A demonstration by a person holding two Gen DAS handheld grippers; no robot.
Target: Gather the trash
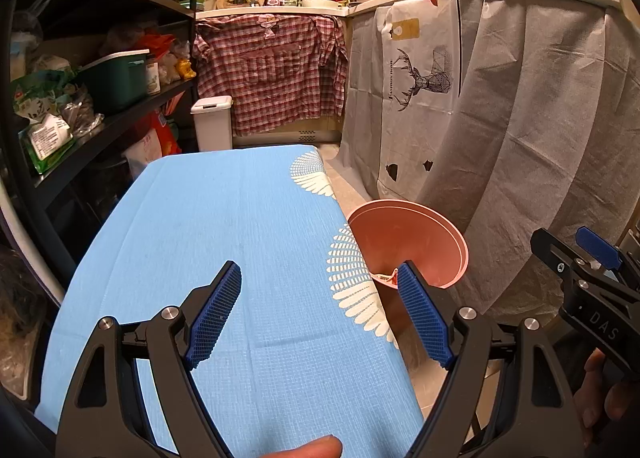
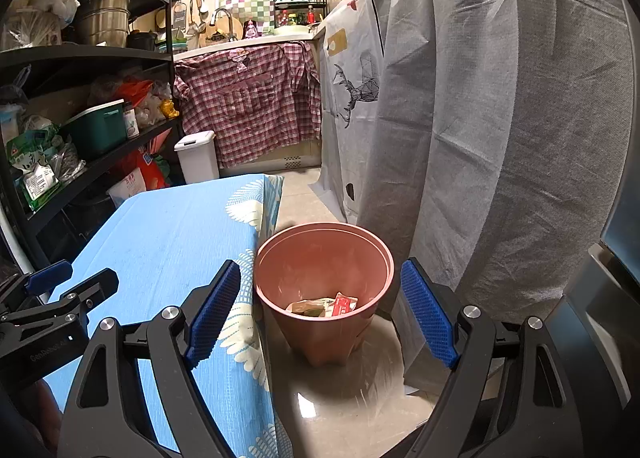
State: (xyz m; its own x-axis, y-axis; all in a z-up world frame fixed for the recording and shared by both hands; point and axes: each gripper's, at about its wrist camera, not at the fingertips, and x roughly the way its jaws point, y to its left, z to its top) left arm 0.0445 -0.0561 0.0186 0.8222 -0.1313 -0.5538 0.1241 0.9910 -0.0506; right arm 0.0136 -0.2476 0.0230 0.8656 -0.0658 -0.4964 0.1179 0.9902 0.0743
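Note:
A pink plastic bin (image 2: 320,322) stands on the floor beside the table, with crumpled wrappers (image 2: 326,306) lying in its bottom. My right gripper (image 2: 320,312) hangs above the bin, open, nothing between its blue pads. In the left wrist view the same pink bin (image 1: 416,242) shows past the table's right edge. My left gripper (image 1: 320,312) is open over the blue tablecloth (image 1: 224,226) and holds nothing. The right gripper (image 1: 580,258) also shows at the right edge of that view, and the left gripper (image 2: 76,290) at the left edge of the right wrist view.
A grey cloth-covered counter (image 2: 480,138) rises right of the bin. Black shelves (image 1: 92,98) packed with bags and boxes line the left side. A small white lidded bin (image 1: 212,122) stands by a checked shirt (image 1: 272,70) at the far end.

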